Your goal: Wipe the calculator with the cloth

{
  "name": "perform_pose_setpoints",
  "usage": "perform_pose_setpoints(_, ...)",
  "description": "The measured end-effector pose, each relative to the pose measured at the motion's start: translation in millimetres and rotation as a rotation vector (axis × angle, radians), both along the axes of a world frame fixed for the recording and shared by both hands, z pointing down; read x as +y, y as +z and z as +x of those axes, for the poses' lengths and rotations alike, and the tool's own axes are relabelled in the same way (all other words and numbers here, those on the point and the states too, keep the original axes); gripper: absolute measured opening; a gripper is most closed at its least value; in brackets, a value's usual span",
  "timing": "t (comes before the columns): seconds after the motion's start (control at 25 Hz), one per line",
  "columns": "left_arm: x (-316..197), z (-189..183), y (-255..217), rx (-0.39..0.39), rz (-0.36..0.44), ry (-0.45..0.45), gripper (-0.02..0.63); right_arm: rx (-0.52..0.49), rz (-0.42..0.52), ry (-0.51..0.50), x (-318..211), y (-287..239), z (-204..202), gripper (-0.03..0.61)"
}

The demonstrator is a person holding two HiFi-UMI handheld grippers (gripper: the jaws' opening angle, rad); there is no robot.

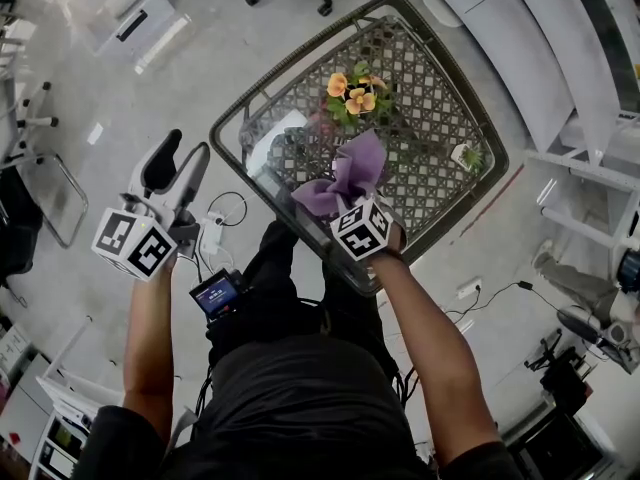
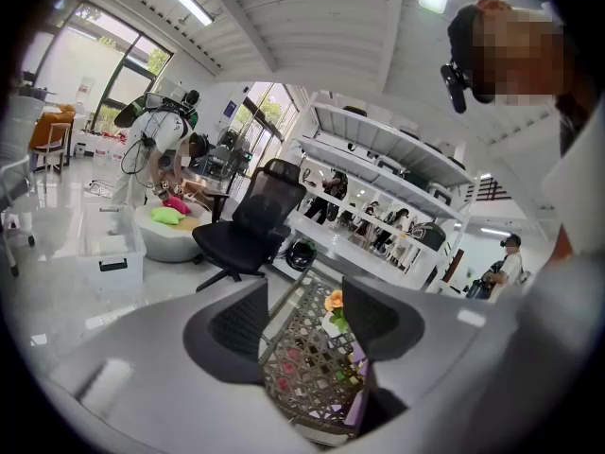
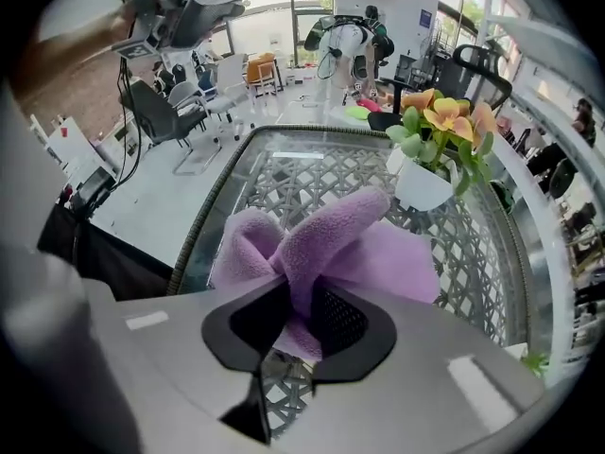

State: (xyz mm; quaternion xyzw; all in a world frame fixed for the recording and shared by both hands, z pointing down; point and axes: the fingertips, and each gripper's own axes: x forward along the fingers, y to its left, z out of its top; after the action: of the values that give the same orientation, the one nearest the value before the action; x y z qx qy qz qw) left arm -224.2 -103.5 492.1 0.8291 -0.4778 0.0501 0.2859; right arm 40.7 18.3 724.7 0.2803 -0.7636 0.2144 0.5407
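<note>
Cloth [image 3: 331, 235] is pinched in the closed right claw [image 3: 301, 320] above the wicker surface [image 1: 440, 138]; the left claw [image 2: 302, 320] gapes empty. The calculator cannot be made out (glare perhaps), so wiping well means finding it, then pressing a flat fold.

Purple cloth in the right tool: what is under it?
Under the purple cloth, clamped in the right tool, only the glass-topped lattice table shows. Whatever lies directly beneath its folds is covered.
</note>
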Motion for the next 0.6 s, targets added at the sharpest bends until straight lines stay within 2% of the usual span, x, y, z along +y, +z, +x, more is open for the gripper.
perform_pose_setpoints(0.32,-2,4,-1,0.001,0.010,0.004,0.275,0.043,0.016,-0.016,-1,1,16,0.069)
perform_pose_setpoints(0.6,-3,8,-2,0.003,0.007,0.002,0.275,0.055,0.032,0.047,-4,-1,32,0.069)
